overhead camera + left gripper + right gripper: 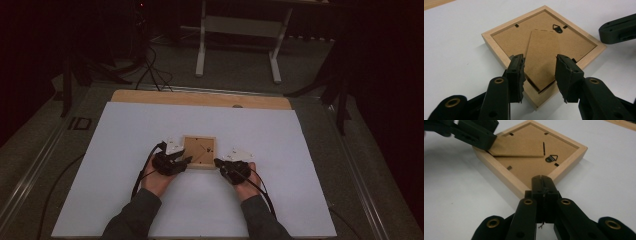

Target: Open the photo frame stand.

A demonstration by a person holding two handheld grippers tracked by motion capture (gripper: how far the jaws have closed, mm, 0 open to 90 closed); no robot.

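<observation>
The small square light-wood picture frame point(199, 151) is lying face down near the middle of the white table sheet point(125, 150), its brown fibreboard backing point(544, 42) showing, with the folding cardboard easel stand point(544, 60) lifted a little off it. I am holding the left gripper point(540, 75) at the frame's 8 o'clock corner, jaws standing well apart to either side of the stand's lower tip and gripping nothing. I am keeping the right gripper point(543, 185) at the frame's 4 o'clock corner, jaws pressed fully together with nothing between them, the tips seeming to rest against the wooden rim.

I am judging the frame light and stiff, likely to skate on the smooth sheet if pushed from one side alone, so bracing it from both corners looks sensible. The front pane, if there is one, is hidden underneath and could be fragile. The stand is thin card, easily creased or torn at its hinge; I would pinch it gently near the free tip. The small black metal hanger point(551, 158) and turn clips point(516, 25) offer little purchase.
</observation>
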